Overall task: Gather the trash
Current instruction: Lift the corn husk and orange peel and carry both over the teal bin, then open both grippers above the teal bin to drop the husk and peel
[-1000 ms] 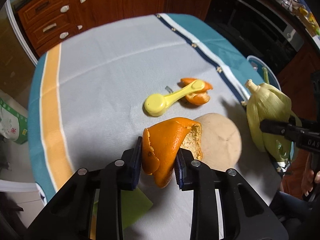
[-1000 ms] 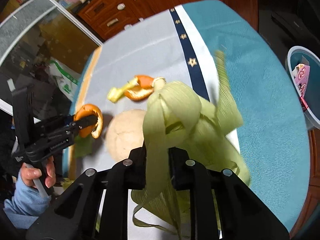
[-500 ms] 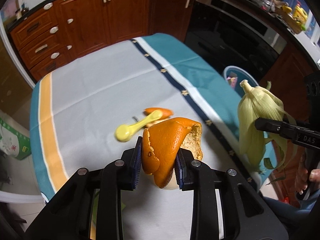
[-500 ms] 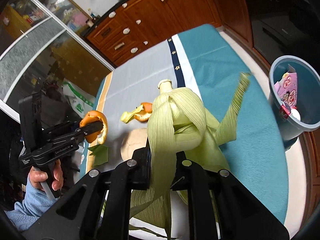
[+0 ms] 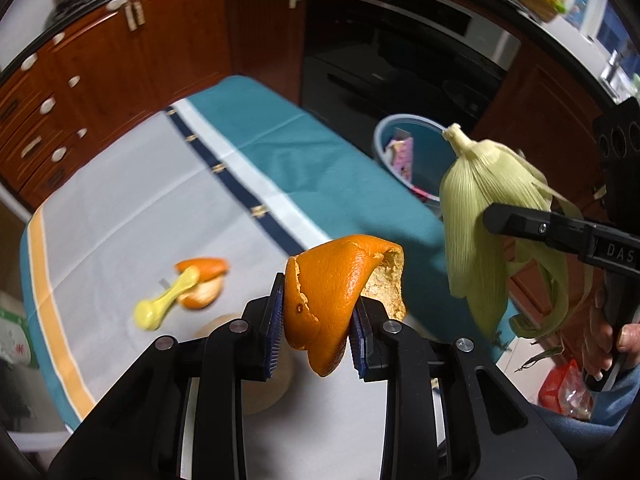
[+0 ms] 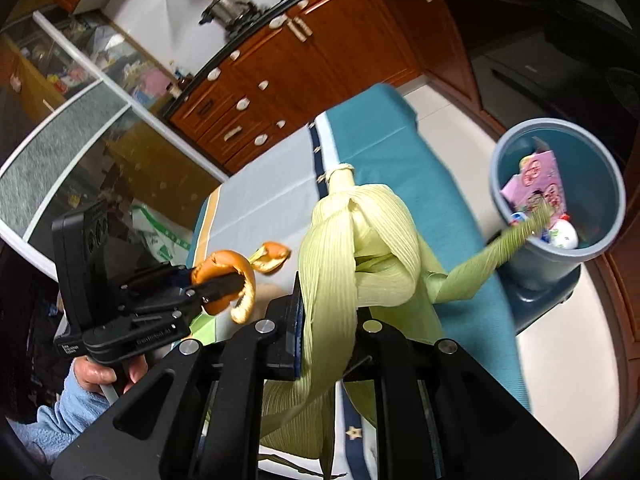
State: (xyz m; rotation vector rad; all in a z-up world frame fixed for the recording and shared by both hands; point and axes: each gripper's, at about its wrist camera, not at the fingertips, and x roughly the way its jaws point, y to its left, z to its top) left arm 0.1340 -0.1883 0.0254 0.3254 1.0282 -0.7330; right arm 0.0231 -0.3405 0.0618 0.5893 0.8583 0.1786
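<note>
Orange peel (image 5: 332,280) pinched between the blue pads of the left tool (image 5: 316,332), curled, pith side turned away, raised clear of the counter (image 5: 132,208). Corn husk (image 6: 352,248) clamped in the right tool (image 6: 326,328), stalk end pointing away from it, loose strips drooping below the jaws and one strip trailing out toward the bin. Just beyond and below the left tool, a tan round object (image 5: 264,372) on the cloth, partly hidden behind the fingers. Farther ahead and to its left, a second orange peel piece (image 5: 202,284) under a yellow spoon-like utensil (image 5: 168,300), both blurred. Ahead of the right tool and to its right, past the counter's teal edge, a blue-grey bin (image 6: 560,208) on the floor with wrappers inside. Behind all, wooden cabinets (image 5: 100,64).
</note>
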